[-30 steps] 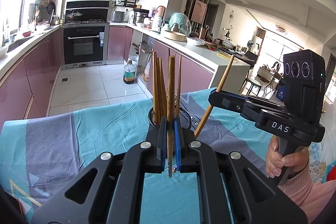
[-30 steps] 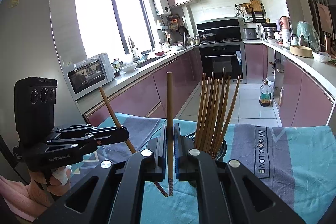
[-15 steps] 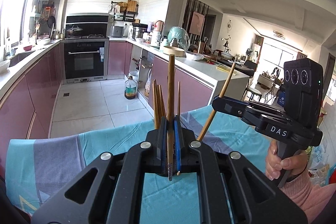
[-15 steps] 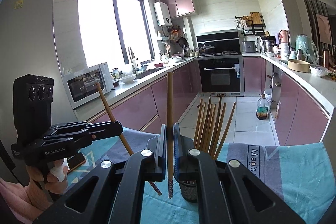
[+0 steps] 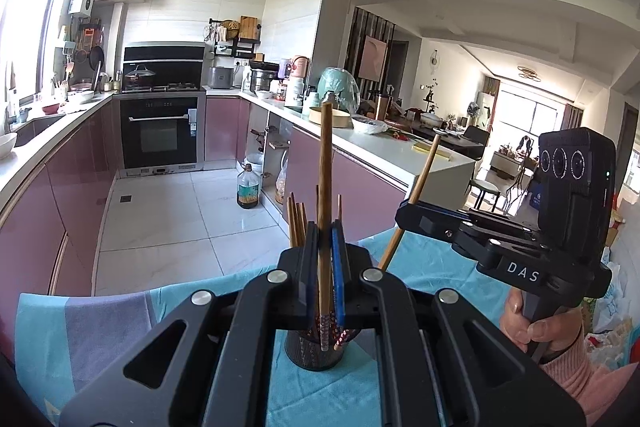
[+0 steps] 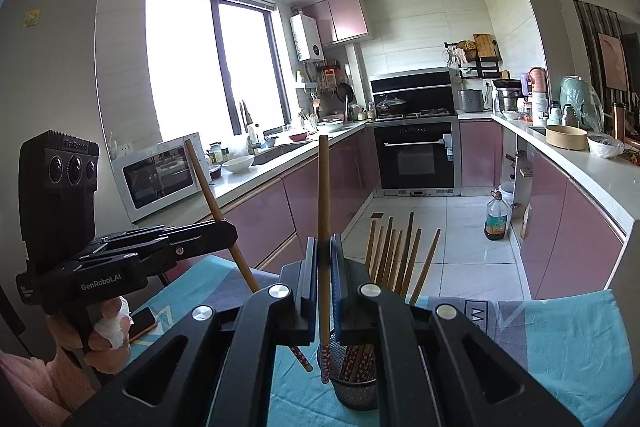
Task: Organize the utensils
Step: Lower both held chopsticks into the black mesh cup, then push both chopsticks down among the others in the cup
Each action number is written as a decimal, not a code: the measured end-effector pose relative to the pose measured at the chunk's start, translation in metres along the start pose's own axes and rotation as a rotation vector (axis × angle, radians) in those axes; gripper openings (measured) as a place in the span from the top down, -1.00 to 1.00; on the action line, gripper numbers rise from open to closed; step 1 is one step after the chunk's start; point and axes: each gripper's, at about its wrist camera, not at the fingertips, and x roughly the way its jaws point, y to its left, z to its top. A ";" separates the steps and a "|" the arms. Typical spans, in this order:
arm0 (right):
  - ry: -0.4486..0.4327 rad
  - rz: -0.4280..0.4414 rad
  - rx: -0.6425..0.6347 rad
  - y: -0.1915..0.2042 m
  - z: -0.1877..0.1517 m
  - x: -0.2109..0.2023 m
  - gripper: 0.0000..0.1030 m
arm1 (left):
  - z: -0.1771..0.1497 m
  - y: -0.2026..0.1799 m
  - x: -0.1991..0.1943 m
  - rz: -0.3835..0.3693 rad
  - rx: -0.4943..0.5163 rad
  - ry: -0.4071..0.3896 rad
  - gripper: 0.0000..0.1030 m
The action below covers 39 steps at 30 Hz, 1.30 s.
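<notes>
Left wrist view: the left gripper (image 5: 325,255) is clenched on one upright chopstick (image 5: 325,187), the mesh holder (image 5: 316,351) of chopsticks at 6 o'clock below it. At 3 o'clock, the right gripper (image 5: 404,217) pinches a second chopstick (image 5: 420,187), tilted, above the teal tablecloth (image 5: 100,323).

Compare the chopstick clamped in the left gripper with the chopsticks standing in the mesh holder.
The chopstick in the left gripper is single; the chopsticks in the mesh holder are a bunch. The held one hangs in the air, its patterned tip clear of the holder; the bunch rests inside it. The held one is near upright; the bunch fans out at slants. All are brown wood with patterned lower ends.
</notes>
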 end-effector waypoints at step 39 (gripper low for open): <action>0.042 -0.039 0.060 -0.020 -0.001 0.031 0.90 | -0.011 0.016 0.007 -0.009 -0.017 0.109 0.86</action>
